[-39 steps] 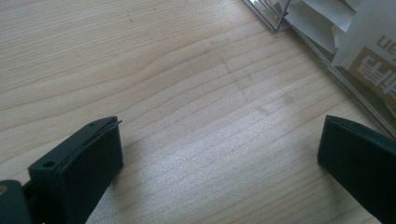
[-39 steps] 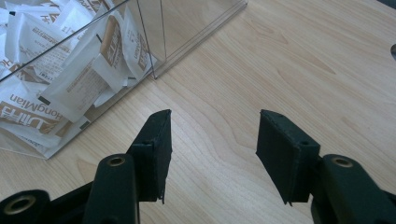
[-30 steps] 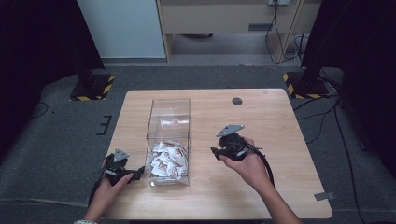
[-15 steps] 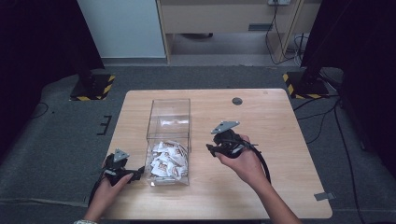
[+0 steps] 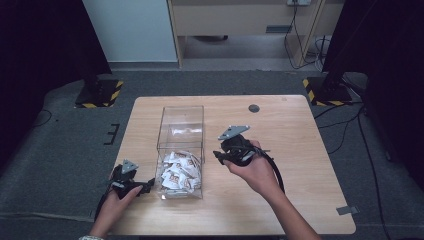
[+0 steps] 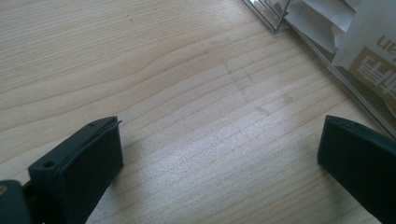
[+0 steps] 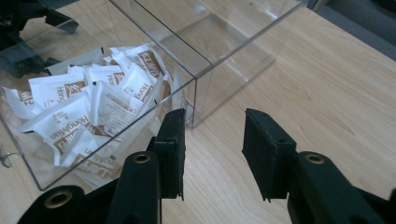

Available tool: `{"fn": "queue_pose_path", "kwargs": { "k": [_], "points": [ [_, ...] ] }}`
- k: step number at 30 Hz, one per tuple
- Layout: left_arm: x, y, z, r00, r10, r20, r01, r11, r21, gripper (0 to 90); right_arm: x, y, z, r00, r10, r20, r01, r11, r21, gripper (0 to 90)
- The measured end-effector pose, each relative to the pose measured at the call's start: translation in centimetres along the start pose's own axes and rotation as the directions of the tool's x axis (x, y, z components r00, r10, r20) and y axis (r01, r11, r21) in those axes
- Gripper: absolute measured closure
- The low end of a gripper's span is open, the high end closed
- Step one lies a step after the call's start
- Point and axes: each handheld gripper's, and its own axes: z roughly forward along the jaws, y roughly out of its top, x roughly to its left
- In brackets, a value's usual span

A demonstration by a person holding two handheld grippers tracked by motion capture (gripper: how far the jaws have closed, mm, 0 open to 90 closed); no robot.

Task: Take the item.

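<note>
Sachets [image 7: 88, 112] piled in the near end of the clear box [image 5: 181, 116]: light, crinkly, slippery. Best pinched by an edge. Right gripper [image 7: 212, 140] beside the box, empty, jaws just narrowing; left gripper [image 6: 219, 154] spread wide, empty.
</note>
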Motion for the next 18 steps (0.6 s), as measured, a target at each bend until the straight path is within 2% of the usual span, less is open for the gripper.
{"fn": "queue_pose_path", "kwargs": {
  "k": [4,10,18],
  "points": [
    [0.0,0.0,0.0,1.0,0.0,0.0,0.0,1.0,0.0,0.0,0.7,0.7,0.1,0.9997,-0.025,-0.009,0.025,1.0,0.006,59.2],
    [0.0,0.0,0.0,1.0,0.0,0.0,0.0,1.0,0.0,0.0,1.2,1.4,0.3,0.9992,-0.03,-0.028,0.029,1.0,-0.004,59.2],
    [0.0,0.0,0.0,1.0,0.001,0.002,-0.001,1.0,-0.001,0.0,1.6,2.0,0.5,0.999,-0.032,-0.032,0.032,0.999,-0.003,60.5]
  ]
}}
